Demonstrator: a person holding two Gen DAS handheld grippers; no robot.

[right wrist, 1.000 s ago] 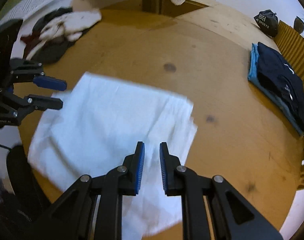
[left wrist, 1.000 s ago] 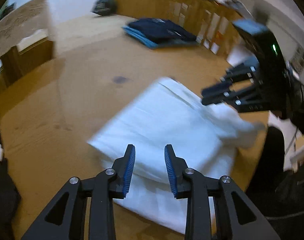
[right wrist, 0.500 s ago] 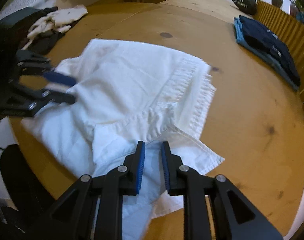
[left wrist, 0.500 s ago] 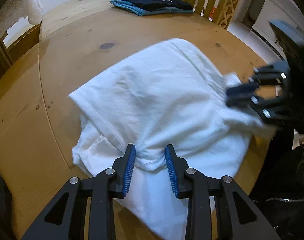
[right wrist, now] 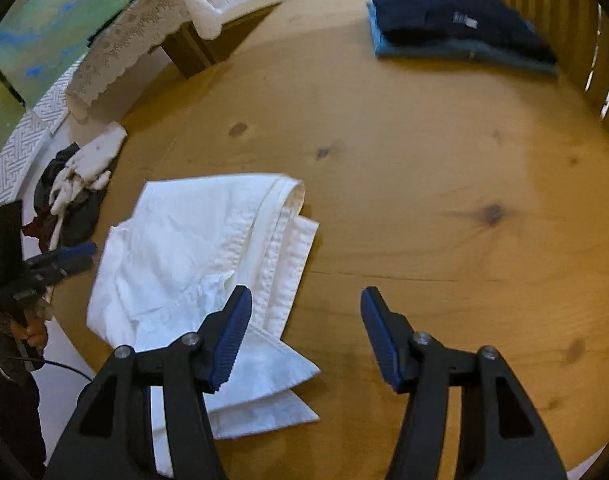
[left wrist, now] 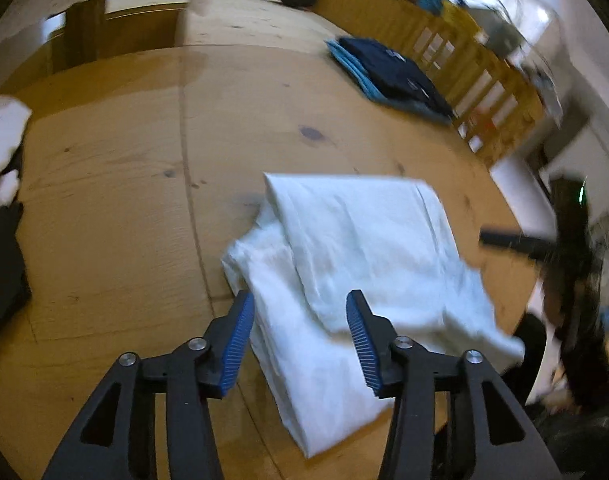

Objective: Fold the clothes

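Wooden surface (right wrist: 424, 184), folded white garment (right wrist: 192, 240) beneath both spread, empty hand-held grippers, left (left wrist: 300, 338) and right (right wrist: 306, 338).

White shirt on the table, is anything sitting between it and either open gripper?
Nothing visible. The white shirt lies directly below the left gripper, and only bare wooden table separates it from the right gripper.

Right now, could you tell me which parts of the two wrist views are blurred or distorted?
Left wrist view: the right gripper and the background railing are smeared by motion, while the white garment is only slightly soft. Right wrist view: mostly sharp, though the folded dark clothes are streaked. Both views bend the wooden table into a curve.
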